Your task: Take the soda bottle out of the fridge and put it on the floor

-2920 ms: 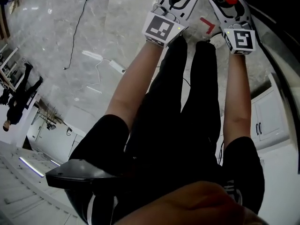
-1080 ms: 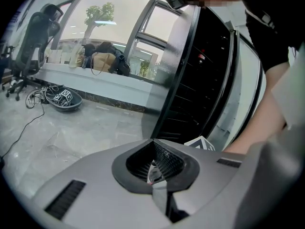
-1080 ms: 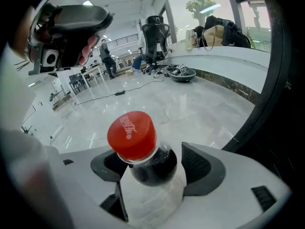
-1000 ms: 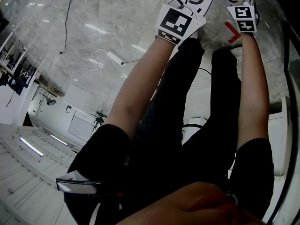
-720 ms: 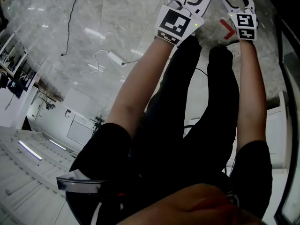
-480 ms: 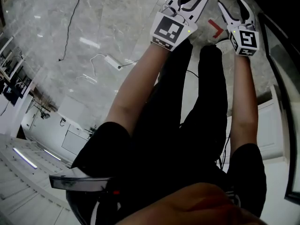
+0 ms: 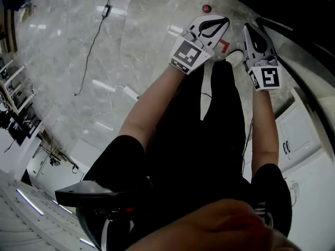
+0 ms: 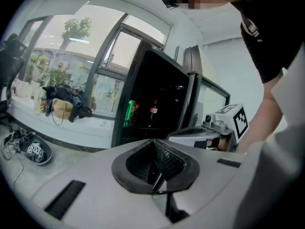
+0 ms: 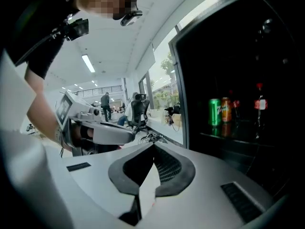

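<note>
Now, your left gripper [image 8: 153, 147] is closed: in the left gripper view its two jaws meet tip to tip, with nothing between them. Your right gripper [image 9: 153, 148] reads the same in the right gripper view, pads together and empty. In the head view you hold both out in front of you, side by side above your legs, the right one nearer the dark fridge [image 9: 228, 56].

The soda bottle [image 7: 207, 8] stands on the pale marble floor [image 7: 131, 35] ahead of your grippers. You see it from straight above, so little more than its red cap shows. It is clear of both grippers, neither touching it, and nearer your left one. A red tape mark [image 7: 226, 45] lies on the floor between the two grippers.

On the fridge shelf stand a green can [image 9: 215, 111], an orange can [image 9: 225, 109] just beside it, and a second red-capped bottle [image 9: 259, 101] further right. A black cable [image 7: 91, 41] trails across the floor well to your left.
</note>
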`<action>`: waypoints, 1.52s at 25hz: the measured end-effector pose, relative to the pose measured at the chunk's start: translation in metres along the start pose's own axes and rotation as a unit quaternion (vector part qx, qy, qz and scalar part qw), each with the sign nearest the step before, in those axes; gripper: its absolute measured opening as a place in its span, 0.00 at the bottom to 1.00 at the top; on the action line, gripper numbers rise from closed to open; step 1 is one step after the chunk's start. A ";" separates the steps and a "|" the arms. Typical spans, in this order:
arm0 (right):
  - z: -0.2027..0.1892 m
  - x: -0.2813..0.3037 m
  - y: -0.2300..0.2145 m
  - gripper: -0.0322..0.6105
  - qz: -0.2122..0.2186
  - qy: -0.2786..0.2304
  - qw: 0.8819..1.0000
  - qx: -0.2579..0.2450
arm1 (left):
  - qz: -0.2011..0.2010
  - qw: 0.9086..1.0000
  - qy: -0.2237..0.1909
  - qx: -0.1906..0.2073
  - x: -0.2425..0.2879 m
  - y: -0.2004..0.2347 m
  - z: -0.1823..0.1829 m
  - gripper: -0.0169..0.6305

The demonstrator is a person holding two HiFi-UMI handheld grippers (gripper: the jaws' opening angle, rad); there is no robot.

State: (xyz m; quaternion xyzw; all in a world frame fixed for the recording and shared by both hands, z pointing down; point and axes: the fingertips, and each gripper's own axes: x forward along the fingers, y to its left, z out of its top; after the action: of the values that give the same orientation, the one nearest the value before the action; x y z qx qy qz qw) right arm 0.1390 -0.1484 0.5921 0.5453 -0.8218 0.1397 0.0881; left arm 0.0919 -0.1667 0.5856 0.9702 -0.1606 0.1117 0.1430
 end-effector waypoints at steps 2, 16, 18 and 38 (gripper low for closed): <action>0.036 -0.035 0.010 0.07 -0.014 -0.011 1.000 0.004 | -0.022 1.000 0.002 0.013 -0.009 -0.030 0.031 0.02; 0.259 -0.160 0.056 0.07 -0.040 -0.074 0.996 0.009 | -0.104 0.991 -0.046 0.068 -0.079 -0.133 0.250 0.02; 0.277 -0.174 0.064 0.07 -0.051 -0.089 0.995 -0.012 | -0.108 0.990 -0.050 0.081 -0.086 -0.144 0.263 0.02; 0.359 -0.227 0.082 0.07 -0.038 -0.143 0.988 -0.048 | -0.145 0.978 -0.101 0.115 -0.109 -0.203 0.349 0.02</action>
State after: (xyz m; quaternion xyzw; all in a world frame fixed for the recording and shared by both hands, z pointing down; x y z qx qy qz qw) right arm 0.1548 -0.0374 0.1745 0.5860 -0.8101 0.0171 0.0010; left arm 0.1203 -0.0614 0.1820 0.9994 -0.0184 0.0092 0.0286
